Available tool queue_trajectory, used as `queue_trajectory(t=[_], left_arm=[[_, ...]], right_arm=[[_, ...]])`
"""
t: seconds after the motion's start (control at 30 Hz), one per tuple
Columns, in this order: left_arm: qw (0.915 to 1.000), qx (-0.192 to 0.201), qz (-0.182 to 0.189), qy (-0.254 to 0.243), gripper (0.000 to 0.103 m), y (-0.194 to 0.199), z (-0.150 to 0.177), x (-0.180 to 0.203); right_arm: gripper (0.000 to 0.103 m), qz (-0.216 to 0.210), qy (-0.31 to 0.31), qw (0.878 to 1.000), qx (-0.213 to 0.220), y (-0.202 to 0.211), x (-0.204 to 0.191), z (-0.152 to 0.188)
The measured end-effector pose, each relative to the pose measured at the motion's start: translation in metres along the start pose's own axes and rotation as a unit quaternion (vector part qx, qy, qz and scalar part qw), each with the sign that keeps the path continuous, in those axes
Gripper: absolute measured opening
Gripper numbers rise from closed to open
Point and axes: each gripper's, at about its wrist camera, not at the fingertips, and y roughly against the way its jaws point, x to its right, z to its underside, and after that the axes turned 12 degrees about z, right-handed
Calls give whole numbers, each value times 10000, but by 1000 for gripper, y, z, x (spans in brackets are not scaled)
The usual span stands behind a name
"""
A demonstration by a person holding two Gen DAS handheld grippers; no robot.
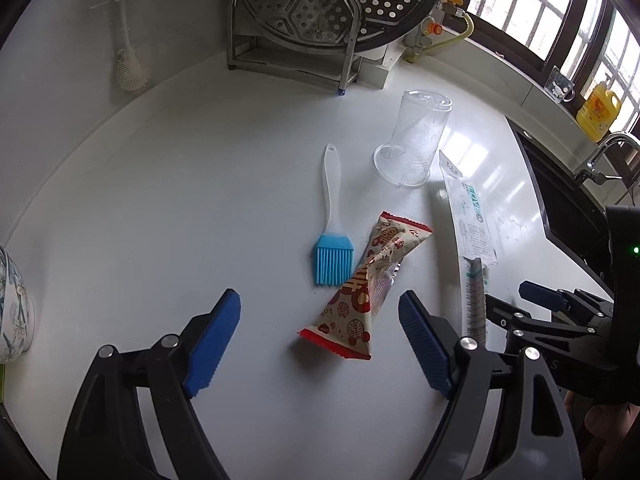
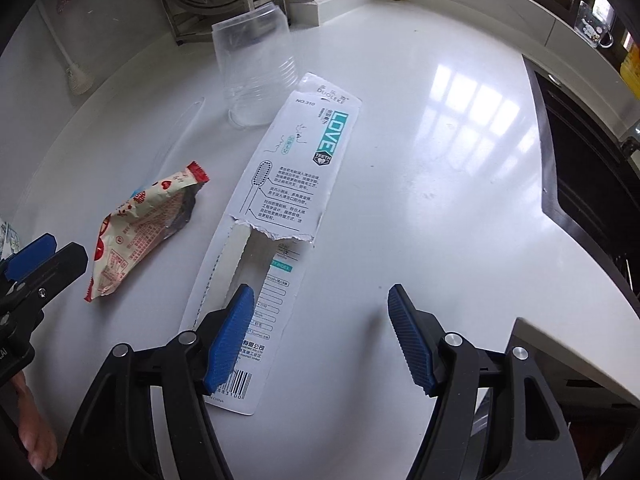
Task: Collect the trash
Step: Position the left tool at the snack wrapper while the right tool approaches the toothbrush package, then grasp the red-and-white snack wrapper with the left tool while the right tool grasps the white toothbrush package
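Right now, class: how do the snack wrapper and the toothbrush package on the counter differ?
The snack wrapper is crumpled, red and beige; the toothbrush package lies flat, long, white with teal lettering. The wrapper is short and puffy; the package is torn open across its middle. Both lie on the white counter, ungripped.

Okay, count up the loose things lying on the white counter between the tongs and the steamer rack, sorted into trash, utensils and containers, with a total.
Trash: 2, the snack wrapper and the torn toothbrush package
Utensils: 1, the blue silicone brush
Containers: 1, the clear plastic cup, upside down
Total: 4
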Motion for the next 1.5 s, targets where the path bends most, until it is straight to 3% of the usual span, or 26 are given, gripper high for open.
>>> queue_trajectory(t=[0.23,0.4,0.6,0.87,1.13,1.4,1.43,1.5], left_arm=[[10000,-42,51,-1,80,-14,-1,7],[9999,-70,76,-31,80,-24,-2,11],[9999,-128,32,-53,80,-34,-2,11],[9997,-81,-36,-212,80,-33,-1,13],[9998,-55,3,-187,80,-32,-5,10],[9996,-19,-34,-273,80,-39,-6,15],[9996,-20,-58,-266,79,-41,-6,15],[9995,-62,-142,-291,66,-44,-4,17]], right_arm=[[66,295,-70,9995,-58,-4,35,2],[66,79,-92,9999,90,5,46,3],[68,-695,-150,9973,156,14,43,-3],[71,-568,74,9983,74,10,17,-14],[71,16,274,9996,-84,-12,5,-20],[71,68,256,9996,-12,-21,9,-15],[71,57,263,9996,8,-21,9,-15],[71,49,273,9996,39,-20,8,-13]])
